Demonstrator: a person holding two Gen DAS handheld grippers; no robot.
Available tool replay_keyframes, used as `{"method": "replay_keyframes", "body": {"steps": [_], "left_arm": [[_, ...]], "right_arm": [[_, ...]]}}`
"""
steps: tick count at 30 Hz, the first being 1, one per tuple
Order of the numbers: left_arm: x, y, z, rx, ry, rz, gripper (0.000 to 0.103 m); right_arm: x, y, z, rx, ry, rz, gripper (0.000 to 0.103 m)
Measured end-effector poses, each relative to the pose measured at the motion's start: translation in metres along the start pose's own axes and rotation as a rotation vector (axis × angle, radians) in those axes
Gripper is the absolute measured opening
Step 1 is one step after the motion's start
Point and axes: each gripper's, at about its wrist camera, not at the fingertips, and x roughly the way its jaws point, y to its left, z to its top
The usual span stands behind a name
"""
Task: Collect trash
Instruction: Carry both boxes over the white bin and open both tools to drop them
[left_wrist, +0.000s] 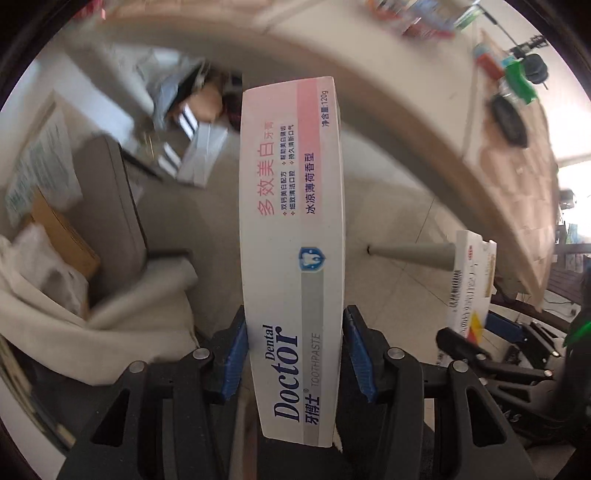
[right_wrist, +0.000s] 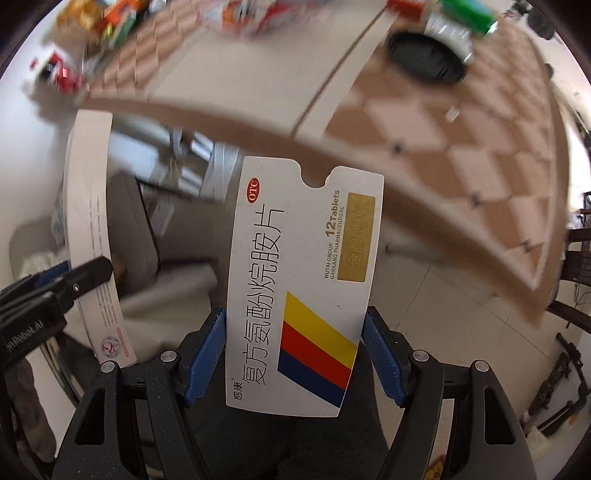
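Between left claw (left_wrist: 295, 332) pads: toothpaste box (left_wrist: 291, 229); right claw (right_wrist: 295, 343): tablet box (right_wrist: 306, 280).

One toothpaste box (left_wrist: 291, 236) and one tablet box (right_wrist: 303, 288) are in view. Two grippers: left (left_wrist: 293, 354), right (right_wrist: 293, 350). One black dish (right_wrist: 424, 59) sits far right on one table (right_wrist: 461, 155).

Open tiled floor (left_wrist: 399, 206) below; table edge (right_wrist: 424, 221) and grey chair (left_wrist: 110, 192) flank it.
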Motion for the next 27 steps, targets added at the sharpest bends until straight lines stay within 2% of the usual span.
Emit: {"method": "replay_keyframes", "body": {"steps": [5, 10, 12, 14, 15, 16, 18, 21, 22, 24, 25, 27], "left_arm": [[0.127, 0.02, 0.01, -0.085, 0.155, -0.095, 0.046], [0.252, 0.032, 0.037, -0.156, 0.263, -0.14, 0.049], [0.291, 0.037, 0.046, -0.171, 0.296, -0.169, 0.049], [0.32, 0.039, 0.052, -0.175, 0.3, -0.164, 0.05], [0.332, 0.041, 0.055, -0.18, 0.301, -0.162, 0.057], [0.343, 0.043, 0.058, -0.189, 0.298, -0.164, 0.071], [0.35, 0.048, 0.063, -0.213, 0.273, -0.167, 0.087], [0.352, 0.055, 0.061, -0.232, 0.23, -0.106, 0.09], [0.349, 0.055, 0.06, -0.228, 0.216, -0.074, 0.098], [0.342, 0.055, 0.056, -0.229, 0.19, -0.019, 0.103], [0.339, 0.057, 0.054, -0.229, 0.176, 0.008, 0.103], [0.33, 0.059, 0.049, -0.215, 0.149, 0.065, 0.103]], "right_arm": [[0.108, -0.004, -0.01, -0.051, 0.108, -0.043, 0.075], [0.217, -0.028, 0.002, -0.049, 0.179, -0.058, 0.075], [0.257, -0.035, 0.008, -0.05, 0.207, -0.056, 0.075], [0.293, -0.045, 0.017, -0.047, 0.241, -0.034, 0.075], [0.308, -0.05, 0.022, -0.042, 0.249, -0.032, 0.075], [0.323, -0.053, 0.025, -0.047, 0.261, -0.025, 0.075], [0.345, -0.057, 0.031, -0.046, 0.273, -0.01, 0.075], [0.369, -0.059, 0.042, -0.048, 0.287, 0.016, 0.076], [0.373, -0.061, 0.045, -0.049, 0.285, 0.012, 0.076], [0.377, -0.06, 0.049, -0.057, 0.29, 0.044, 0.09], [0.377, -0.059, 0.048, -0.063, 0.289, 0.048, 0.103], [0.38, -0.057, 0.054, -0.075, 0.275, 0.032, 0.103]]}}
